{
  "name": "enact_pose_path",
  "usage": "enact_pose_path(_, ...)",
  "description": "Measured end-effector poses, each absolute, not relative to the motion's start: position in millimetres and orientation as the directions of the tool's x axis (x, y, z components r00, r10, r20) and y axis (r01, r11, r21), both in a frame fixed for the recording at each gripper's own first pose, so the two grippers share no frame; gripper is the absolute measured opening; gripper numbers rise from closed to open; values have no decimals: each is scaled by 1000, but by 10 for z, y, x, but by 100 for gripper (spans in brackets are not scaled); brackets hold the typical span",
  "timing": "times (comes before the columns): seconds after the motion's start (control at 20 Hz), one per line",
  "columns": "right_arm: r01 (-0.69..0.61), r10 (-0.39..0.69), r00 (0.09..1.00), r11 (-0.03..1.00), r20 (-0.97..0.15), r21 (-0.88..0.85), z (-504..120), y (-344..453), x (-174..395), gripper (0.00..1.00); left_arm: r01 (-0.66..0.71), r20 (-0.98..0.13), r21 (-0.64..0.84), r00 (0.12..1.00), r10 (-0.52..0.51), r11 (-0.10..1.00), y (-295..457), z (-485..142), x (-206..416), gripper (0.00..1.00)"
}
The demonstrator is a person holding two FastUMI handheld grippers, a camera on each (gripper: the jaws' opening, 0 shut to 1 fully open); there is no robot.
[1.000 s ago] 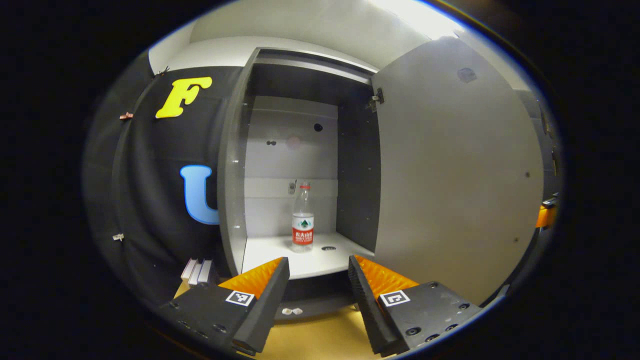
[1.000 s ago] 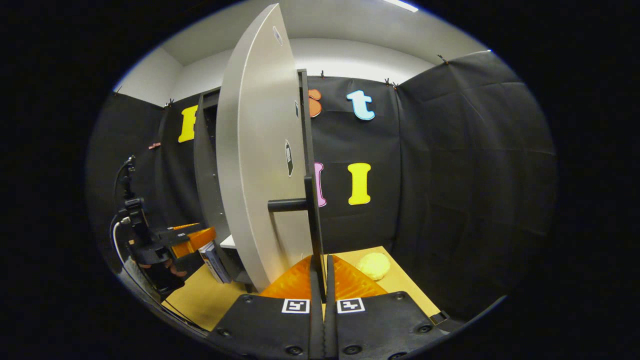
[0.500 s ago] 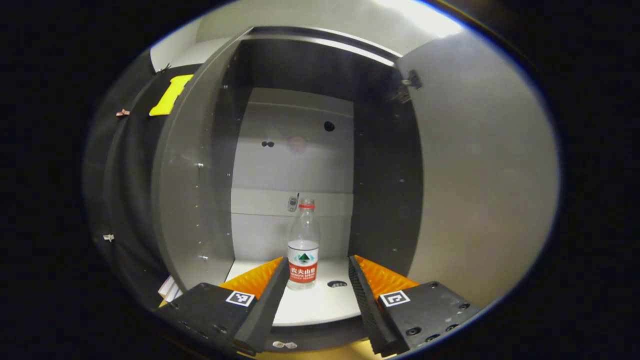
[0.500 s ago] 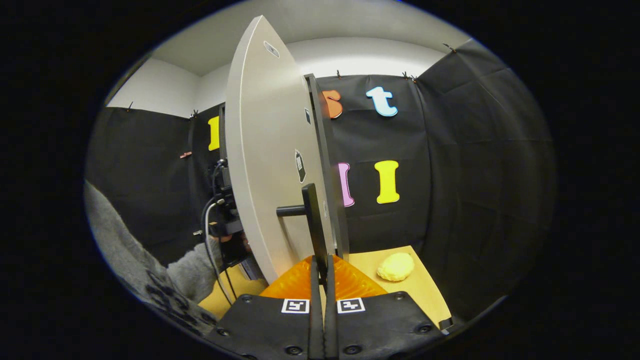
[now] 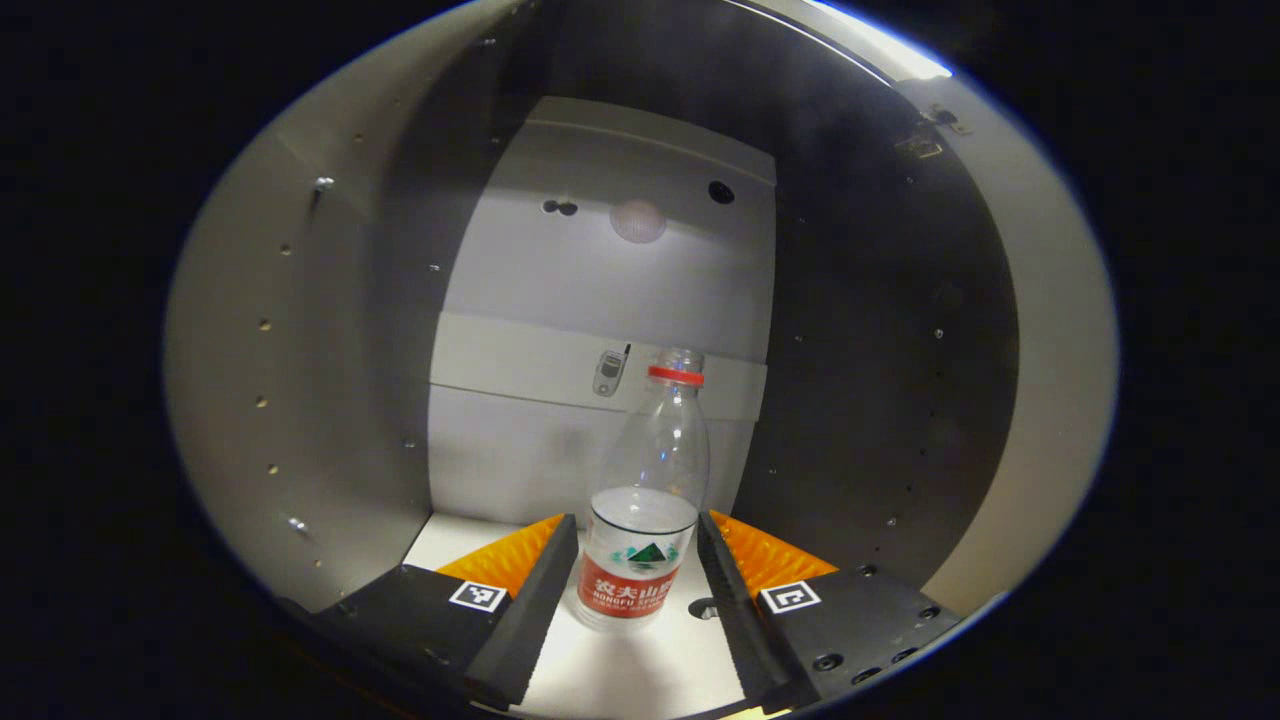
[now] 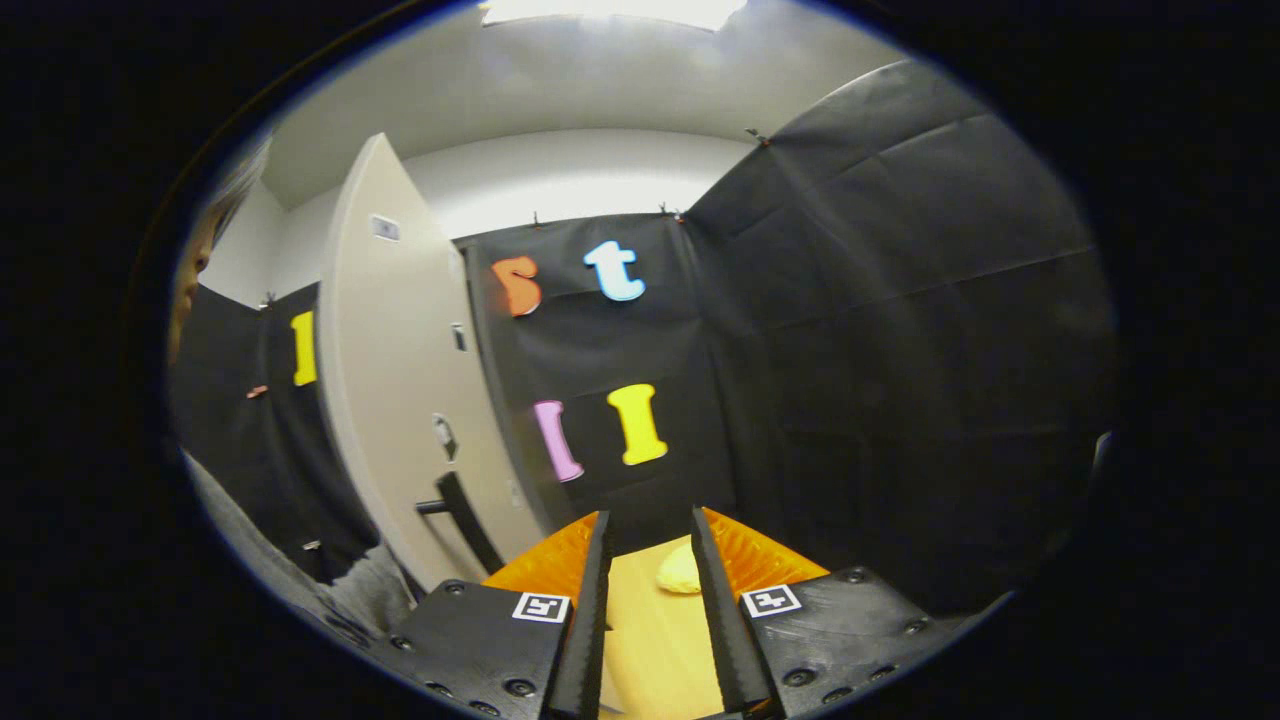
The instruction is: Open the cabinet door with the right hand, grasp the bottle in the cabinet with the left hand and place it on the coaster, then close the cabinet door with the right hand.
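So the left gripper [image 5: 632, 590] is reaching straight into the cabinet [image 5: 330, 330], fingers level and spread wide, with the bottle [image 5: 640, 520] sitting right between them at the bottom centre of the left gripper view. It's not squeezing yet: there's a sliver of gap on each side of the label, so call it released but lined up. The bottle stands upright on the white shelf [image 5: 600, 680] near the front edge, which is probably why the approach is low and head-on, so the fingers meet the fat labelled part instead of the skinny neck.

Over in the right gripper view, the right gripper [image 6: 645, 590] is parted and holding nothing, pointing off toward the worktop [image 6: 640, 640]. The cabinet door [image 6: 400, 400] stands swung open at centre left of that frame, its dark handle [image 6: 465, 510] well clear of the fingers. Makes sense: door's open, so that hand just hangs back out of the way. A pale yellow thing [image 6: 680, 575], likely the coaster, lies on the worktop between its fingers, farther off. A person's grey sleeve [image 6: 300, 590] shows at lower left.
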State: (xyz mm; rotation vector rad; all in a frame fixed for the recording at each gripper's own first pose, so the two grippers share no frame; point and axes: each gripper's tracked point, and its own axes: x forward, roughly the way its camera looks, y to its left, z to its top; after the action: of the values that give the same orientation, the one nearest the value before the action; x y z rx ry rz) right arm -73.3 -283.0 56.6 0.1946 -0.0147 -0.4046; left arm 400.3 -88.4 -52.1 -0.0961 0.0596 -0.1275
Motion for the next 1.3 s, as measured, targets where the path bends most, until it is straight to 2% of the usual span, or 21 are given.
enact_pose_path(0.05, 428, -431, 902, 886, -22, 181, 573, -2914, -768, 48, 129, -56, -95, 989, -135, 987, -888, -539, 4027, 77)
enact_pose_path(0.1, 452, -455, 890, 875, -27, 173, 554, -2985, -746, 67, 134, -59, -90, 988, -140, 987, -899, -568, 4073, 77)
enact_pose_path(0.15, 471, -472, 881, 866, -35, 169, 526, -3039, -716, 58, 136, -64, -86, 988, -141, 987, -898, -585, 4134, 77)
enact_pose_path(0.75, 507, -509, 859, 837, -47, 204, 525, -3296, -567, 58, 133, -100, -111, 985, -144, 985, -968, -742, 4602, 78)
enact_pose_path(0.95, 506, -508, 860, 835, -50, 215, 523, -3327, -561, 58, 99, -91, -110, 990, -109, 989, -990, -726, 4628, 82)
enact_pose_path(1.3, 483, -482, 874, 852, -57, 201, 493, -3287, -526, 58, 112, -102, -21, 988, -114, 993, -1020, -742, 4686, 88)
